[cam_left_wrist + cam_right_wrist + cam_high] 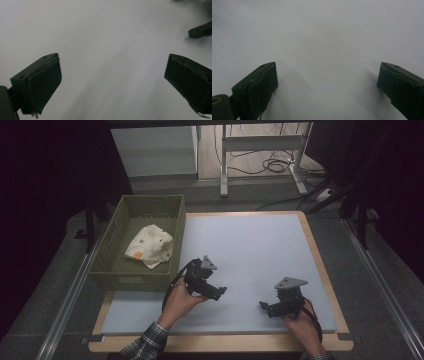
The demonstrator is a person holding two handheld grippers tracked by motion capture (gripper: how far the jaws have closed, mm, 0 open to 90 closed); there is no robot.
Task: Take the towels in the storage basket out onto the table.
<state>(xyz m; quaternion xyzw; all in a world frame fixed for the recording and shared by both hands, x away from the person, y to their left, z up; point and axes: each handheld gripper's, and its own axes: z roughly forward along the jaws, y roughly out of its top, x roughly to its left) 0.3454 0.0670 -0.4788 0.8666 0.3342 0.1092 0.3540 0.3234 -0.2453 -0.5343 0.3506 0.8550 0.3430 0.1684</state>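
Two grippers, one per hand. Left gripper (221, 291): near-left of centre on the mat, pointing right, jaws spread wide with nothing between them. Right gripper (262, 306): near-right, pointing left toward the other, jaws likewise spread and bare. The two are near each other but apart.

One cloth (150, 246): cream, with orange and dark spots, crumpled in the basket, well apart from both grippers.

One basket (116, 270): green, woven, at the table's left edge, just left of the left hand (181, 296).

One mat (250, 250): pale blue, covering the table (320, 265) top; bare between and ahead of the jaws.

Far side: a desk frame and loose cables on the floor.

The left gripper view catches the tip of the right gripper (200, 30) at its upper right; the right gripper view gives blank mat (324, 50) between its jaws. Basket and cloth appear in the high view.
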